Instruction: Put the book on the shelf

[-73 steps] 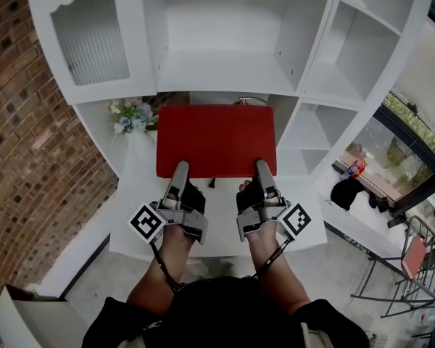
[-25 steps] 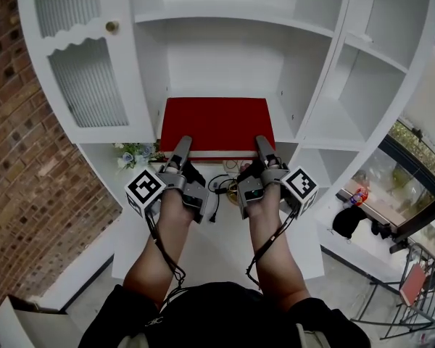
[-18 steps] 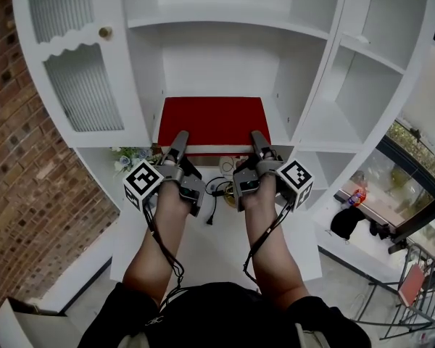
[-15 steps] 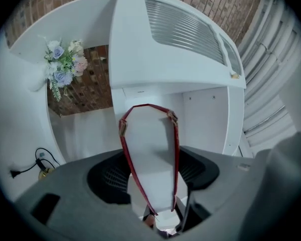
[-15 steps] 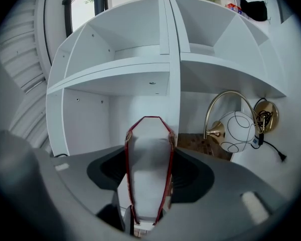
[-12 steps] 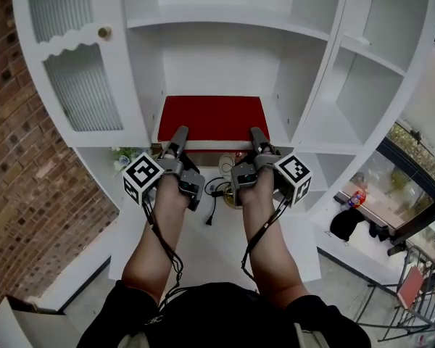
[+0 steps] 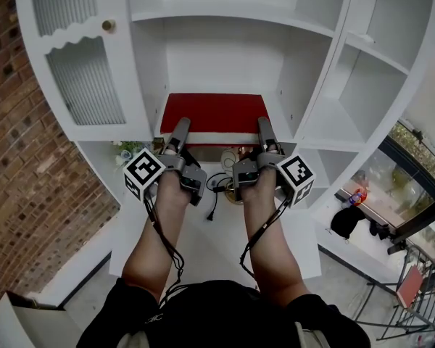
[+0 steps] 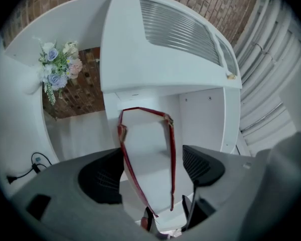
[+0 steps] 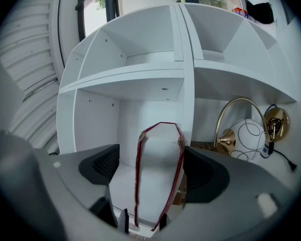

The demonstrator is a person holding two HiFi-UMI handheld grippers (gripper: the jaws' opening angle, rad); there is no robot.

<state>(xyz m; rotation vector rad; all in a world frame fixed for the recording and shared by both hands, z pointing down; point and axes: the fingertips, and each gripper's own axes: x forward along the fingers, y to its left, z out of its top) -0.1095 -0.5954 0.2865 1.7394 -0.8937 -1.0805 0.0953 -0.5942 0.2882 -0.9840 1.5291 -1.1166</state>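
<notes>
Left gripper (image 7: 180,127) and right gripper (image 7: 264,126): jaws just opening wide, book (image 7: 216,112) lying between them on shelf (image 7: 225,64). Withdrawing straight back should avoid dragging it.

- book (image 7: 214,111) lying flat in the shelf's (image 7: 283,125) middle compartment
- flowers (image 7: 127,149) one level down, off to the left
- lamp (image 9: 248,134) under the book, right of the flowers
</notes>
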